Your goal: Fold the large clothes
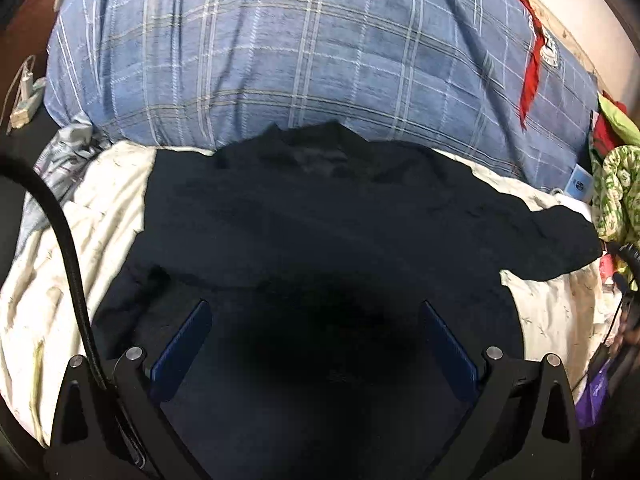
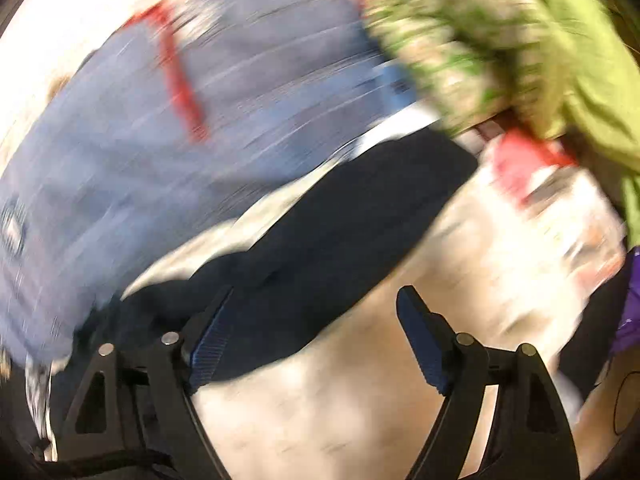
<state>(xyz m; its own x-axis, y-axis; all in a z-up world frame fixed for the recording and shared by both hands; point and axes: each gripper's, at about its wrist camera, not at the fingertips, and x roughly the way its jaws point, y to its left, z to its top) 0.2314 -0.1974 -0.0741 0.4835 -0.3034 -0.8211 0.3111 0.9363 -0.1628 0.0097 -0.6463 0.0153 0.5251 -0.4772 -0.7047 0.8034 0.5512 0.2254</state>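
Observation:
A large dark navy garment (image 1: pixel 320 216) lies spread on a cream sheet (image 1: pixel 52 280), collar towards the pillow, one sleeve reaching right. My left gripper (image 1: pixel 316 308) is open just above the garment's lower middle, holding nothing. In the blurred right wrist view the sleeve (image 2: pixel 340 232) runs diagonally across the sheet (image 2: pixel 360 400). My right gripper (image 2: pixel 316 292) is open over the sleeve's lower edge; its left finger (image 2: pixel 212 340) is over the dark cloth and its right finger (image 2: pixel 420 340) over the sheet.
A big blue plaid pillow (image 1: pixel 300 60) with a red strip (image 1: pixel 532 76) lies behind the garment. Green patterned cloth (image 1: pixel 616 192) is piled at the right edge. A black cable (image 1: pixel 68 248) crosses the left. A charger (image 1: pixel 24 92) lies far left.

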